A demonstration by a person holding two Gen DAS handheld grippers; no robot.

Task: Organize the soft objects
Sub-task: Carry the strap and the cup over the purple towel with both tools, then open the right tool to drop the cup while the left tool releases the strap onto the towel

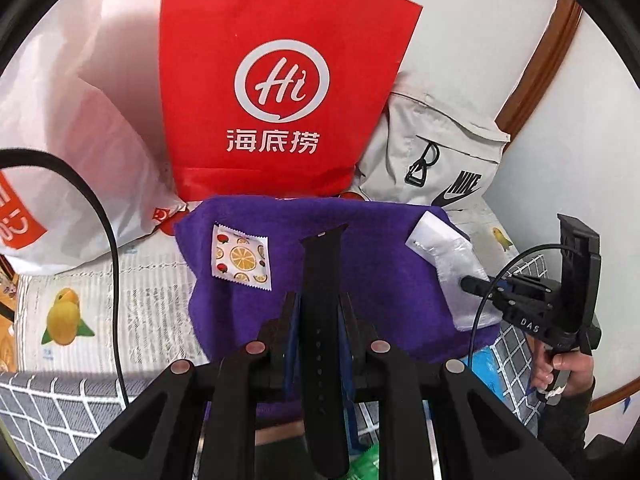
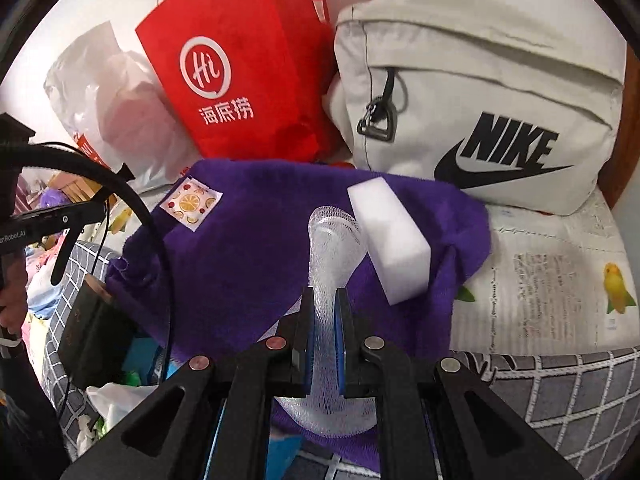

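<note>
Left tool (image 1: 318, 300) gripped a black strap (image 1: 320, 280); right tool (image 2: 324, 300) pinched white mesh (image 2: 334, 240), both over the purple towel (image 2: 248, 248).

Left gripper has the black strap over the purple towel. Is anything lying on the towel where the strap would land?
Nothing visible directly ahead of the strap: that middle stretch of towel is bare. The fruit-print packet lies to its left, the white sponge to its right.
</note>
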